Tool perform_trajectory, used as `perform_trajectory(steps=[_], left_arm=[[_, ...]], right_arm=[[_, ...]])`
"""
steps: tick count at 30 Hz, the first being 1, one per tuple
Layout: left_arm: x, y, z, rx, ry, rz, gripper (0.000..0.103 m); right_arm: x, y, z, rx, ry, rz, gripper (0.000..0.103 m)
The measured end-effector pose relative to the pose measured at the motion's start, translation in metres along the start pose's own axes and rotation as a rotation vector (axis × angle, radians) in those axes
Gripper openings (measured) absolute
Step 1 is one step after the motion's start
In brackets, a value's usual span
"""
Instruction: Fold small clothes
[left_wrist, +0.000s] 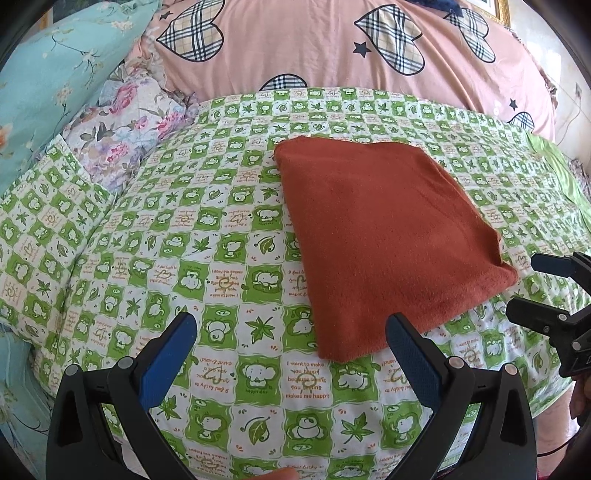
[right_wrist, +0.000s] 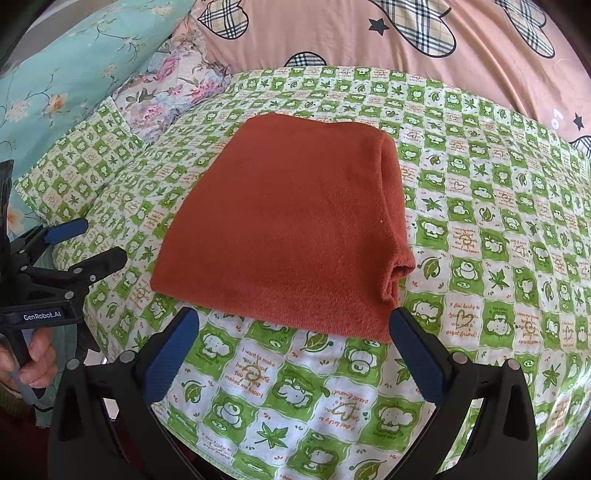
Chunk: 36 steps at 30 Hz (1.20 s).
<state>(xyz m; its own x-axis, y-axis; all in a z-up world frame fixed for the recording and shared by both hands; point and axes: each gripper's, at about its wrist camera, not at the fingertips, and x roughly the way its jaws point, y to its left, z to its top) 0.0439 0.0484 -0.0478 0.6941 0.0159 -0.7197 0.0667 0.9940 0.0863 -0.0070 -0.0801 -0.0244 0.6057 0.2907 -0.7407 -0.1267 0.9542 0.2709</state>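
A rust-orange cloth (left_wrist: 380, 236) lies folded into a thick rectangle on the green-and-white checked sheet (left_wrist: 207, 258). My left gripper (left_wrist: 291, 325) is open, hovering just short of the cloth's near left corner, with nothing between its blue pads. In the right wrist view the same cloth (right_wrist: 288, 229) lies straight ahead, its stacked folded edges showing at the right side. My right gripper (right_wrist: 293, 321) is open too, its fingertips at the cloth's near edge and holding nothing. Each gripper shows in the other's view: the right gripper (left_wrist: 524, 286) at the far right, the left gripper (right_wrist: 88, 247) at the far left.
A pink quilt (left_wrist: 332, 48) with plaid hearts is piled behind the sheet. A teal floral pillow (left_wrist: 48, 74) and a floral quilted cloth (left_wrist: 125, 129) lie at the back left. A hand (right_wrist: 33, 363) grips the left handle. The sheet's near edge (right_wrist: 221, 458) is just below my right gripper.
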Motion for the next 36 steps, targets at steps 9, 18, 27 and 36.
perform_trajectory(steps=[9, 18, 27, 36], left_arm=[[-0.0016, -0.003, 0.0012, 0.006, -0.009, 0.008, 0.102], [-0.001, -0.0029, 0.001, -0.001, -0.003, 0.008, 0.102], [-0.0019, -0.0029, 0.0034, 0.004, -0.012, 0.009, 0.102], [0.0, -0.0048, 0.0037, 0.012, -0.015, 0.007, 0.102]], right_arm=[[0.0005, 0.0025, 0.0033, -0.014, -0.004, -0.005, 0.102], [0.0002, -0.0035, 0.0049, -0.008, -0.001, -0.014, 0.102], [0.0007, -0.0046, 0.0045, -0.004, 0.001, -0.017, 0.102], [-0.0001, -0.0039, 0.0046, -0.004, 0.0, -0.021, 0.102]])
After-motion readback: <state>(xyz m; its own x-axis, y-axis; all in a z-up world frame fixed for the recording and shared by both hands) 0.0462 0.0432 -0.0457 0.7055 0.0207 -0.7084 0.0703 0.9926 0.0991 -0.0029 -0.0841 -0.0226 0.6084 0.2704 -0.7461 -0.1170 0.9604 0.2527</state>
